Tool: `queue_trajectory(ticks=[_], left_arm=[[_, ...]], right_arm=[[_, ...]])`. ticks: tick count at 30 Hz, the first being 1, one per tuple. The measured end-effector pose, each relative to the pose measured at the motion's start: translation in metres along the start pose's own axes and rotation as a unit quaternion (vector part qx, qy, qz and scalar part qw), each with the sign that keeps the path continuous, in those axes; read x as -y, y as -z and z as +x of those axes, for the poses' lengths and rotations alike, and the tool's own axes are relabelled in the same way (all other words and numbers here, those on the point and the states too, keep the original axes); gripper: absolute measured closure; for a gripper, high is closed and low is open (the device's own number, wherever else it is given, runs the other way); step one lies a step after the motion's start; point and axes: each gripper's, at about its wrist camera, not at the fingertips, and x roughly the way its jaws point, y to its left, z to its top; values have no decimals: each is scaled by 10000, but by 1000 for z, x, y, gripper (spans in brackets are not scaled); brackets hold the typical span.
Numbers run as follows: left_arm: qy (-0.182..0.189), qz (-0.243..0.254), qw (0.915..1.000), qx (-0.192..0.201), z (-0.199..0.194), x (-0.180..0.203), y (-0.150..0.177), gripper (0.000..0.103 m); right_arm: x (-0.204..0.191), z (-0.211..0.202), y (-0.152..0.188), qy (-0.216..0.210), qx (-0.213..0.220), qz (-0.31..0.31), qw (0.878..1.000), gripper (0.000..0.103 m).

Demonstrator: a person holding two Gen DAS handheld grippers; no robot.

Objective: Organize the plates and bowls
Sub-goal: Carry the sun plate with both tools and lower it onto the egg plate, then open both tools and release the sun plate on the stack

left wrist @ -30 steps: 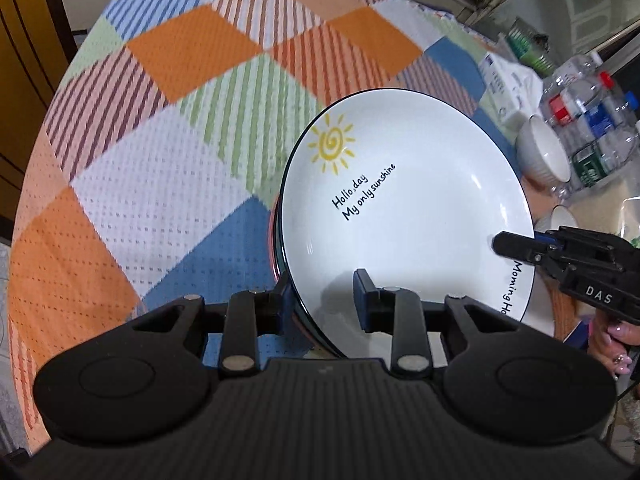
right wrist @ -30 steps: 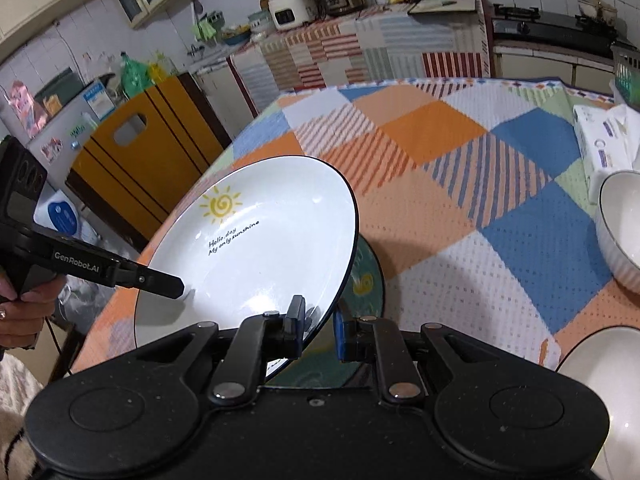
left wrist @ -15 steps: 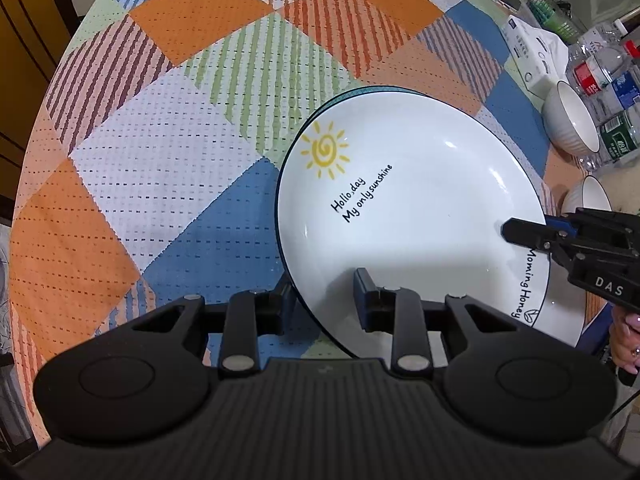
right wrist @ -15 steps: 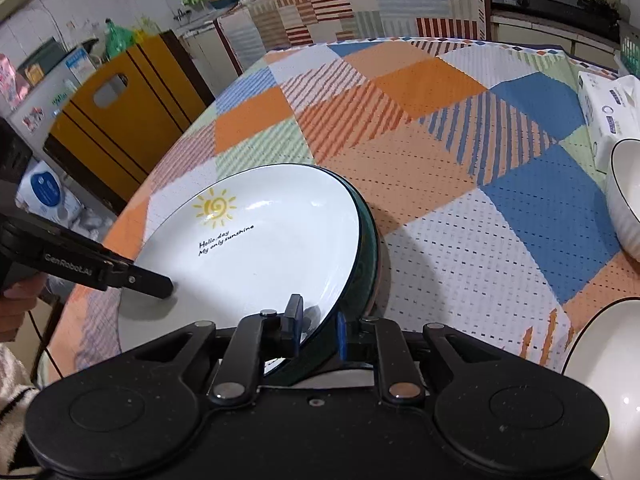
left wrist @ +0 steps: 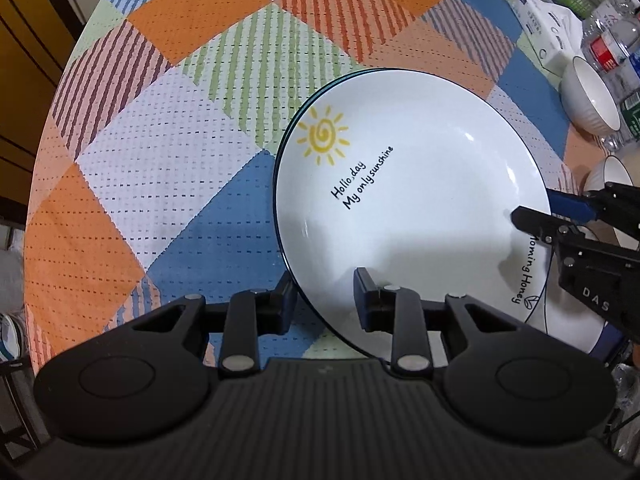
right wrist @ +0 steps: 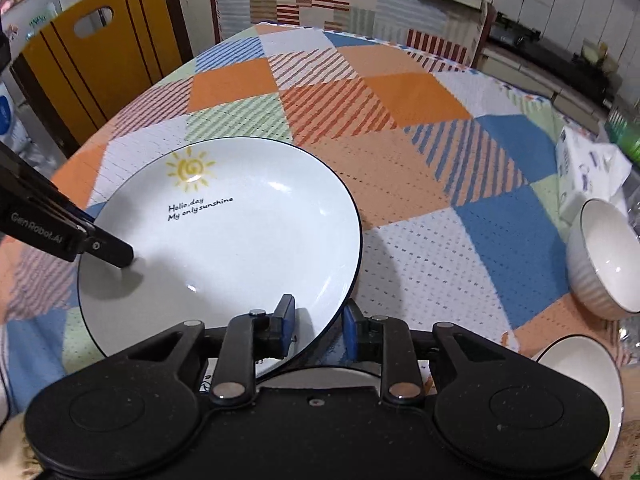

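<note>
My left gripper (left wrist: 325,300) straddles the near rim of the sun plate (left wrist: 408,200), one finger under the edge and one over the white face; whether the pads actually press on the rim I cannot tell from either view. From my right wrist camera the same plate (right wrist: 224,248) lies nearly flat on the checked tablecloth (right wrist: 400,184), on top of another dish whose dark edge peeks out at about ten o'clock of it in the left view. My right gripper (right wrist: 318,330) has its blue pads on either side of the plate's rim at about five o'clock of the plate. Its jaws have just been opening, and a gap shows between the pads and the rim, so they are spread and no longer pinching. In the left view that right gripper (left wrist: 532,216) reaches in from three o'clock. A ribbed white bowl (right wrist: 604,256) stands on the cloth at three o'clock of the plate, well apart from it, with a tissue pack (right wrist: 588,172) just behind it. A second white bowl (right wrist: 580,384) sits at four o'clock, near my right gripper's body.
</note>
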Motion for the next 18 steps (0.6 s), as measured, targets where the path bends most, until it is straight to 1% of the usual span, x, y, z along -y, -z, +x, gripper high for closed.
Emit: queue_trajectory(ticks=[4,9,15,18], left_arm=[[48,-154,9998,-117,-3,0,3,76],[-151,15,9998,107,-25,15,13,75],[150,192,9990,374,-58,38,25,72],[287,314,9982,417,-68,53,31,71]], right_arm=[[-7,-4,0,253,24,-136,9996,73],[-7,-35,1,122,445,-14,9989,73],[13,-86,11,-90,962,521,9940,71],[24,-107,21,-45,1136,640,9915,67]])
